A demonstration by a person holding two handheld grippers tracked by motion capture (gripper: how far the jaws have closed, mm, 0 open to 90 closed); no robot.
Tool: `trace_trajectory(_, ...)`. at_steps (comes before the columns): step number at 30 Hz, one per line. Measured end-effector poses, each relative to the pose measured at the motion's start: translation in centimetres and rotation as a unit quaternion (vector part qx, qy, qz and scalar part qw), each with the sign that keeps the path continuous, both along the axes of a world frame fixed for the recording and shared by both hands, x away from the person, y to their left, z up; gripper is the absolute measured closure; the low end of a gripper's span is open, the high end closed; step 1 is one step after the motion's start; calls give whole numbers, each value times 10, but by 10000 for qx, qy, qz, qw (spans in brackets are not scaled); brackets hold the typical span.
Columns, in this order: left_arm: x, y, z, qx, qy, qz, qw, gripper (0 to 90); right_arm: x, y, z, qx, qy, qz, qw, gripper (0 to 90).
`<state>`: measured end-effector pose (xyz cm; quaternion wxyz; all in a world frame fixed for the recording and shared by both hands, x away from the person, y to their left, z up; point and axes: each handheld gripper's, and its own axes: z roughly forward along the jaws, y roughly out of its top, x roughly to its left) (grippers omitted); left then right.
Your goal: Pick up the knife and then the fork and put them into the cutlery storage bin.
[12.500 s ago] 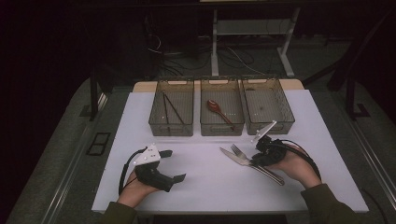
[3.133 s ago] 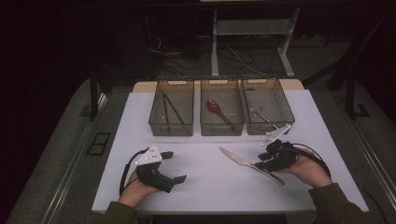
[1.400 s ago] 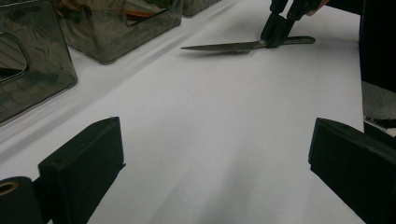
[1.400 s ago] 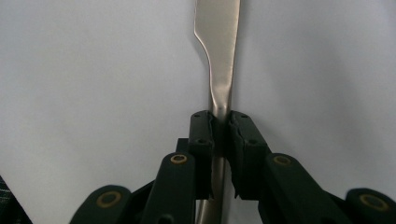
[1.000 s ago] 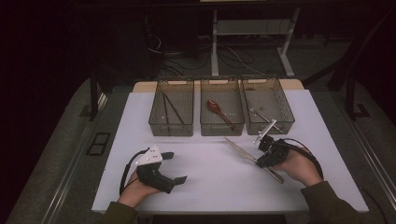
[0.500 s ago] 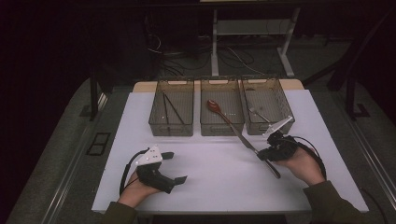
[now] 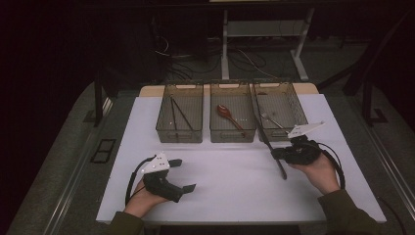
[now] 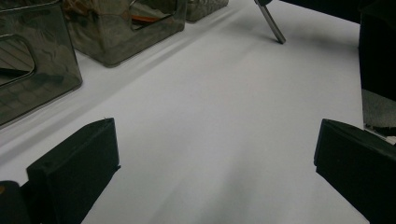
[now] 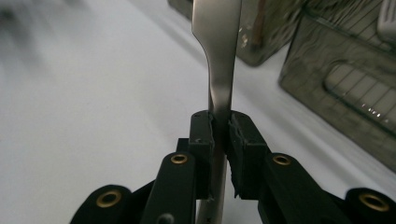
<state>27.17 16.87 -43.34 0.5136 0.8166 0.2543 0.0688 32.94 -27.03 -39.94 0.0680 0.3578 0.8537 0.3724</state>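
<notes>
- 3 baskets in a row at far side of table (image 7: 235, 191): left basket (image 7: 179, 119), middle basket (image 7: 232, 117), right basket (image 7: 280, 115).
- Spoon (image 7: 229, 115) in middle basket, fork (image 7: 269, 119) in right one.
- Knife (image 7: 268, 143) near right basket's front, in right gripper (image 7: 277, 153).
- Left gripper (image 7: 183, 175) near-left on table.

The knife (image 7: 270, 146) was a slim, dull-silver table knife, clamped at its narrow neck and lifted off the white table (image 7: 235, 196). It slanted over the right half, its blade end raised toward the far edge, its handle end dipping toward the near edge.
</notes>
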Motion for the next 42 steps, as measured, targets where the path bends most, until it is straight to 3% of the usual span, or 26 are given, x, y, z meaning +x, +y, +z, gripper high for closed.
trace_trajectory(6,0,-3,-2,38,-76,-61,9999,0,-2,-5,6,281,-299,-84,9991,792)
trace_trajectory(20,0,-2,-1,42,-98,-44,9999,0,-1,-18,16,753,-581,-302,9950,792)
trace_trajectory(42,-1,-4,0,44,-93,-47,9999,0,18,-37,41,1086,-1041,-750,9858,792)
